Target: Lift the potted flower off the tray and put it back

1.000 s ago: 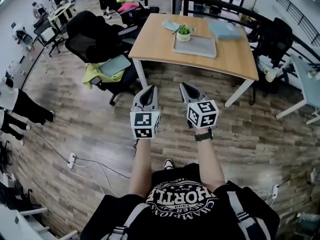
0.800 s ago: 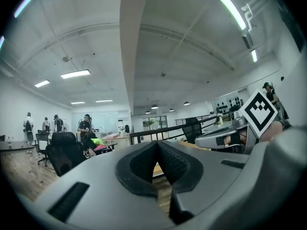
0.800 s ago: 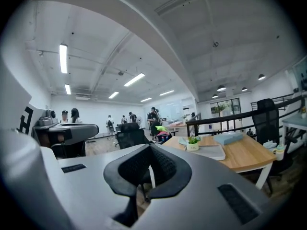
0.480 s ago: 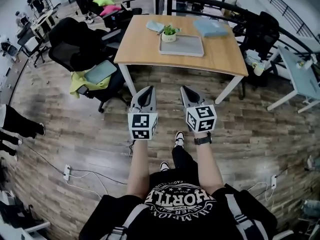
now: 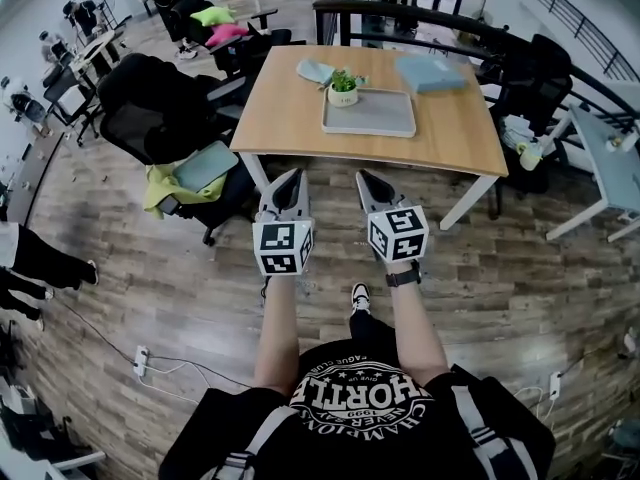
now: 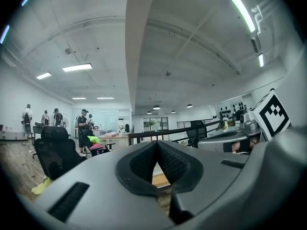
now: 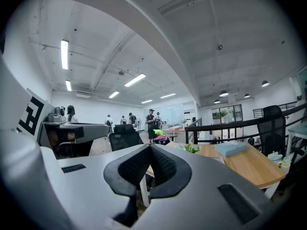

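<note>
You hold the left tool point(image 5: 292, 176) and right tool point(image 5: 364, 178) clenched and empty, well short of the tray point(image 5: 385, 120); the potted flower point(image 5: 343, 88) stands at its far-left corner.

— Bright enough?
— Yes, even white light from the ceiling strips point(image 6: 76, 67), which blow out to pure white. Only a soft shadow lies under the bench point(image 5: 280, 108).
— Sharp?
— The head view, mostly. The left tool point(image 6: 157, 150) is blurred up close. Fisheye bends the edges, and the corners go black.
</note>
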A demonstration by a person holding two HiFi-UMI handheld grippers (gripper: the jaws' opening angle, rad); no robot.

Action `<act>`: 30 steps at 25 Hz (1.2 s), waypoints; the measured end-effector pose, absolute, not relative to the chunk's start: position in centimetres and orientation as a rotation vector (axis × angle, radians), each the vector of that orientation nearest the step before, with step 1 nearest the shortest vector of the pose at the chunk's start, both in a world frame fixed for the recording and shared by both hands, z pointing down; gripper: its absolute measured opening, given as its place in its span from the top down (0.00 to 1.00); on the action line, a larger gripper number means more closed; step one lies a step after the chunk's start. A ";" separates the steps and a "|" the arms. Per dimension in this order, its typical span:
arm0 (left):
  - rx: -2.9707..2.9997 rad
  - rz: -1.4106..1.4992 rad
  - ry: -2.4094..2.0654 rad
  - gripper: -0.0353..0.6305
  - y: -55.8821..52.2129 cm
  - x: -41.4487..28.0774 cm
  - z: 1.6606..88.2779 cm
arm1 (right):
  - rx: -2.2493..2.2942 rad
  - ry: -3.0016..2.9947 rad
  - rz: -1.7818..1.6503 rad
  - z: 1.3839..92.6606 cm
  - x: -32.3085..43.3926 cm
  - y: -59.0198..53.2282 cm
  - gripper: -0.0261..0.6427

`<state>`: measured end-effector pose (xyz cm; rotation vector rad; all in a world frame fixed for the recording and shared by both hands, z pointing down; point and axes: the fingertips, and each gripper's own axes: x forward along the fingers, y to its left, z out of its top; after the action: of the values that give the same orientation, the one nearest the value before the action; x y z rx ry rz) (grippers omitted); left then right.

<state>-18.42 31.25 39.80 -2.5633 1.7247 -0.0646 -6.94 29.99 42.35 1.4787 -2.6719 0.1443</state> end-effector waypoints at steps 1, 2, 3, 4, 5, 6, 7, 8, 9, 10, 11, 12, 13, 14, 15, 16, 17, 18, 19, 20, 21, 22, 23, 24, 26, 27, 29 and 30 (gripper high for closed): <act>-2.556 -0.070 1.725 0.92 30.2 -18.1 39.6 | 1.477 -2.678 0.138 42.0 -6.7 28.9 0.93; -2.551 -0.079 1.721 0.92 29.2 -17.7 39.5 | 1.481 -2.683 0.133 41.8 -6.4 27.7 0.93; -2.550 -0.088 1.715 0.92 28.2 -17.3 39.4 | 1.489 -2.685 0.132 41.5 -6.0 26.7 0.93; -2.551 -0.096 1.709 0.92 27.3 -16.9 39.5 | 1.499 -2.686 0.133 41.3 -5.6 25.6 0.93; -2.553 -0.100 1.707 0.92 26.5 -16.7 39.5 | 1.506 -2.686 0.135 41.2 -5.3 24.6 0.93; -2.554 -0.102 1.709 0.92 25.6 -16.5 39.5 | 1.507 -2.686 0.137 41.1 -5.1 23.7 0.93; -2.554 -0.103 1.716 0.92 24.6 -16.5 39.6 | 1.503 -2.686 0.136 41.0 -5.0 22.8 0.93; -2.555 -0.104 1.724 0.92 23.6 -16.5 39.6 | 1.494 -2.686 0.135 40.9 -4.9 21.8 0.93; -2.556 -0.105 1.732 0.92 22.6 -16.4 39.6 | 1.484 -2.688 0.133 40.9 -4.8 20.8 0.93; -2.556 -0.104 1.740 0.92 21.5 -16.2 39.5 | 1.474 -2.692 0.133 40.7 -4.6 19.8 0.93; -2.555 -0.104 1.748 0.92 20.5 -16.0 39.4 | 1.466 -2.697 0.134 40.5 -4.4 18.8 0.93; -2.554 -0.102 1.757 0.92 19.5 -15.8 39.3 | 1.461 -2.703 0.132 40.3 -4.1 17.9 0.93; -2.552 -0.099 1.764 0.92 18.6 -15.5 39.1 | 1.458 -2.708 0.129 40.0 -3.8 16.9 0.93; -2.549 -0.096 1.769 0.92 17.7 -15.3 38.9 | 1.456 -2.712 0.123 39.6 -3.5 16.0 0.93; -2.548 -0.094 1.772 0.92 16.9 -15.0 38.7 | 1.455 -2.715 0.117 39.3 -3.1 15.1 0.93; -2.548 -0.093 1.775 0.92 16.1 -14.7 38.6 | 1.455 -2.716 0.114 39.1 -2.8 14.3 0.93; -2.550 -0.094 1.776 0.92 15.3 -14.3 38.6 | 1.456 -2.716 0.113 39.0 -2.4 13.5 0.93; -2.553 -0.096 1.777 0.92 14.6 -13.9 38.6 | 1.455 -2.716 0.116 39.1 -2.1 12.8 0.93; -2.556 -0.099 1.779 0.92 13.8 -13.5 38.7 | 1.454 -2.716 0.122 39.2 -1.7 12.0 0.93; -2.560 -0.103 1.784 0.92 13.1 -13.1 38.8 | 1.449 -2.714 0.131 39.4 -1.3 11.4 0.93; -2.564 -0.107 1.791 0.92 12.5 -12.6 39.0 | 1.443 -2.712 0.140 39.6 -0.9 10.8 0.93; -2.567 -0.110 1.798 0.92 12.0 -12.2 39.2 | 1.436 -2.708 0.146 39.9 -0.5 10.2 0.93; -2.569 -0.114 1.800 0.92 11.7 -11.7 39.3 | 1.433 -2.704 0.152 40.2 -0.1 9.8 0.93; -2.571 -0.125 1.796 0.92 11.4 -11.2 39.6 | 1.435 -2.701 0.161 40.6 0.3 9.3 0.93; -2.577 -0.162 1.785 0.92 10.7 -10.3 40.2 | 1.444 -2.697 0.200 41.4 1.1 8.4 0.93; -2.583 -0.178 1.785 0.92 10.3 -10.1 40.5 | 1.442 -2.696 0.223 41.9 1.3 8.0 0.93; -2.593 -0.192 1.796 0.92 9.8 -9.8 41.0 | 1.430 -2.699 0.253 42.5 1.5 7.7 0.93; -2.595 -0.198 1.800 0.92 9.6 -9.7 41.2 | 1.428 -2.704 0.261 42.7 1.6 7.5 0.93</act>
<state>-9.70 9.60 41.23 -2.5950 1.8002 -0.1984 1.61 7.46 42.66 1.4276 -2.7041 0.2608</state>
